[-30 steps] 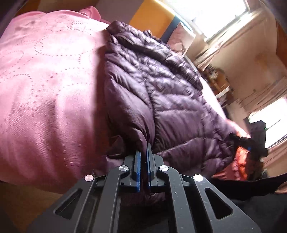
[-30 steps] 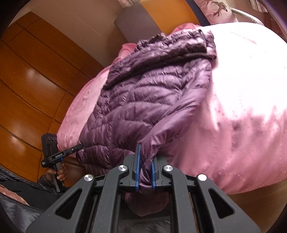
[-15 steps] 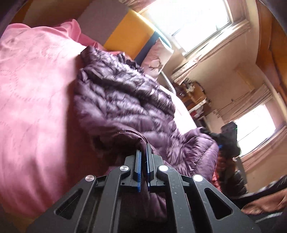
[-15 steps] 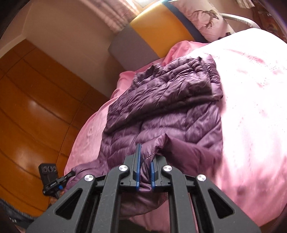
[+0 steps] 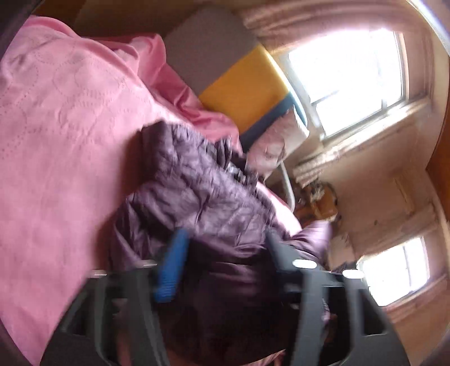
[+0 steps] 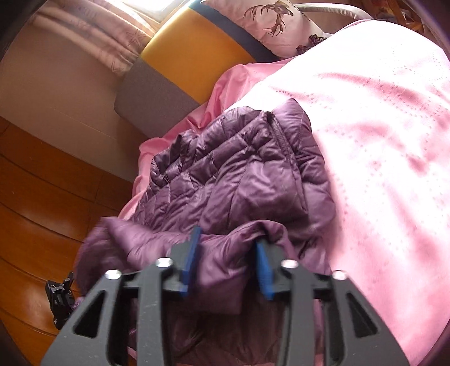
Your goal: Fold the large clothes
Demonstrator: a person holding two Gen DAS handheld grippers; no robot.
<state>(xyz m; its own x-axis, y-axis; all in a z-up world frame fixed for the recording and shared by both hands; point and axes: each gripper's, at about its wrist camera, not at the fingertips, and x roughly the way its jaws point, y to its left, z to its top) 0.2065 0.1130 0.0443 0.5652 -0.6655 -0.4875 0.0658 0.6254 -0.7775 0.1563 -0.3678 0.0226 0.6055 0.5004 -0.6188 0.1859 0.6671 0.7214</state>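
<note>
Left wrist view, left to right:
- Pink bedspread (image 5: 64, 146): stitched dotted loops, fills the left half of the view.
- Purple quilted jacket (image 5: 202, 202): lies on the bedspread at centre, bunched, its near edge doubled over toward the collar end; picture blurred.
- Left gripper (image 5: 225, 253): 2 fingers spread wide apart, blue pad on the left one, jacket fabric showing in the gap between them; nothing clamped.
- Headboard (image 5: 242, 93): grey and yellow panels with a dark blue stripe, behind the jacket.
- Patterned pillow (image 5: 270, 146): leans at the headboard's foot.
- 2 windows (image 5: 346, 81): bright, on the right wall, 1 above the other in this view.

Right wrist view, left to right:
- Wooden wall panels (image 6: 42, 197): orange-brown, along the left edge.
- Black device (image 6: 60, 298): small, low at left; detail too small to tell.
- Headboard (image 6: 180, 56): grey section, then yellow, then blue stripe.
- Purple quilted jacket (image 6: 233, 174): on the bed, zipper edge running along its right side, a smooth lower flap folded up over the quilted body.
- Right gripper (image 6: 226, 259): 2 blue-padded fingers apart, the folded flap lying loose between them.
- Deer-print pillow (image 6: 270, 19): top centre.
- Pink bedspread (image 6: 379, 140): fills the right half.
</note>
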